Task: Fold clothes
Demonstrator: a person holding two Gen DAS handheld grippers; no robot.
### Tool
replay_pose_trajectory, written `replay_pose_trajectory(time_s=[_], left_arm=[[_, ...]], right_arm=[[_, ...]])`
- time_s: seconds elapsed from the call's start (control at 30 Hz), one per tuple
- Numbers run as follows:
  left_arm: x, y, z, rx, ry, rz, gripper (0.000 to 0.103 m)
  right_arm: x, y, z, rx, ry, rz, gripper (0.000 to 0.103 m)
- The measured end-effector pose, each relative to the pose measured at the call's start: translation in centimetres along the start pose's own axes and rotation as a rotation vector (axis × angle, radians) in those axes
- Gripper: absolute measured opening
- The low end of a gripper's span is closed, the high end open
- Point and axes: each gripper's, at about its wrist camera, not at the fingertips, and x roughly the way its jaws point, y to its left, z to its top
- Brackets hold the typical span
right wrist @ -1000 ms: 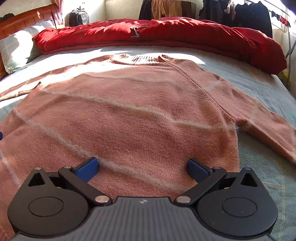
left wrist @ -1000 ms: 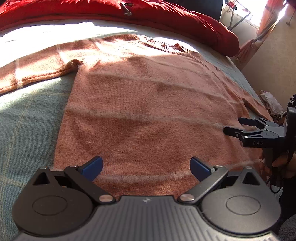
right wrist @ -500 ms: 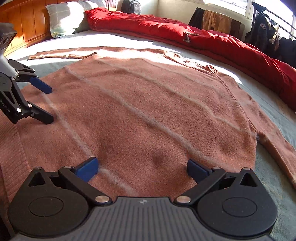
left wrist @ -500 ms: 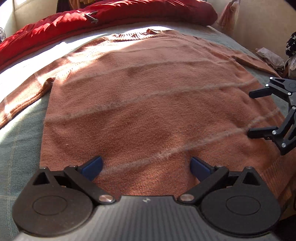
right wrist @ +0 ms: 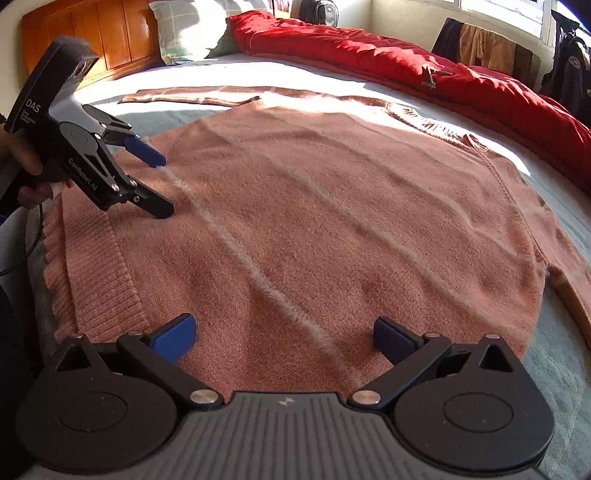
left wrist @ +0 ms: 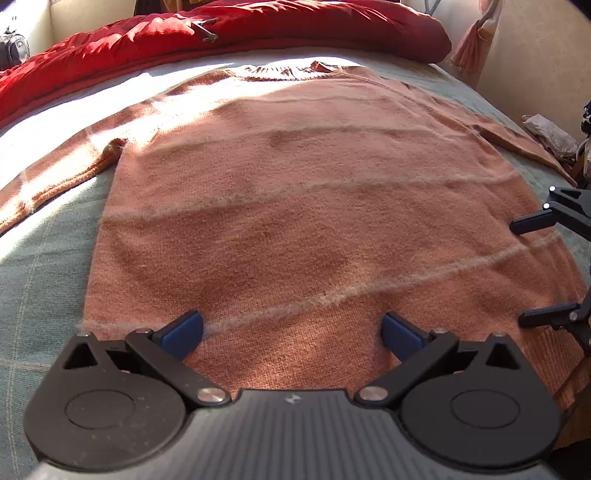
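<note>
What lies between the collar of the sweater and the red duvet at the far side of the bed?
Only a bare, sunlit strip of bed sheet lies between the sweater collar and the red duvet. The left wrist view shows it best.

A salmon sweater (right wrist: 314, 206) lies spread flat on the bed (right wrist: 554, 369), its ribbed hem at the near edge. The right gripper (right wrist: 284, 336) hangs wide apart above the hem, and the left gripper (right wrist: 159, 184) gapes over the sweater's left side.
</note>
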Motion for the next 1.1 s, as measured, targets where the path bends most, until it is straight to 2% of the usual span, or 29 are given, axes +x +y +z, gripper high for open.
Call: replay_pose_trajectory(time_s=[0.07, 0.17, 0.27, 0.37, 0.43, 0.5, 0.57, 0.63, 0.7, 0.77, 0.83, 0.97, 1.1], left_arm=[[-0.3, 0.2, -0.3, 0.005, 0.005, -0.007, 0.102], [-1.0, 0.2, -0.3, 0.009, 0.014, -0.019, 0.102], [-1.9, -0.6, 0.5, 0.023, -0.012, -0.074, 0.102], [-1.9, -1.7, 1.1, 0.062, -0.021, -0.114, 0.102], [-0.9, -2.1, 0.8, 0.071, 0.008, -0.114, 0.102], [0.0, -2.1, 0.4, 0.059, 0.042, -0.103, 0.102], [0.0, -2.1, 0.1, 0.058, 0.036, -0.099, 0.102], [-0.1, -2.0, -0.1, 0.055, 0.031, -0.096, 0.102], [-0.3, -1.7, -0.3, 0.041, 0.029, -0.095, 0.102], [-0.4, -1.4, -0.5, 0.03, 0.024, -0.098, 0.102], [-0.4, -1.1, -0.6, 0.019, 0.017, -0.104, 0.102], [-0.1, -1.3, 0.0, 0.006, 0.023, -0.095, 0.102], [-0.5, -1.5, 0.4, -0.001, 0.016, -0.086, 0.102]], right_arm=[[-0.9, -0.2, -1.5, -0.009, -0.018, 0.012, 0.103], [-2.5, -1.2, -3.3, 0.01, 0.018, 0.032, 0.103], [-3.5, -1.8, -4.3, 0.0, 0.061, 0.043, 0.103], [-4.1, -2.0, -3.3, -0.014, 0.074, 0.066, 0.103], [-4.9, -3.0, -2.1, 0.001, 0.004, 0.068, 0.103], [-5.3, -4.8, -0.7, 0.045, -0.084, 0.027, 0.103], [-4.3, -7.0, 0.5, 0.122, -0.115, -0.014, 0.103], [-2.6, -8.9, 1.0, 0.19, -0.112, -0.026, 0.103], [-0.8, -10.0, 0.6, 0.24, -0.065, -0.036, 0.103], [-0.3, -9.6, -0.8, 0.232, -0.018, -0.062, 0.103], [-1.5, -8.6, -2.4, 0.198, -0.024, -0.079, 0.103], [-3.5, -7.6, -4.1, 0.252, 0.069, -0.061, 0.103], [-4.9, -6.5, -2.1, 0.195, -0.002, -0.074, 0.103]])
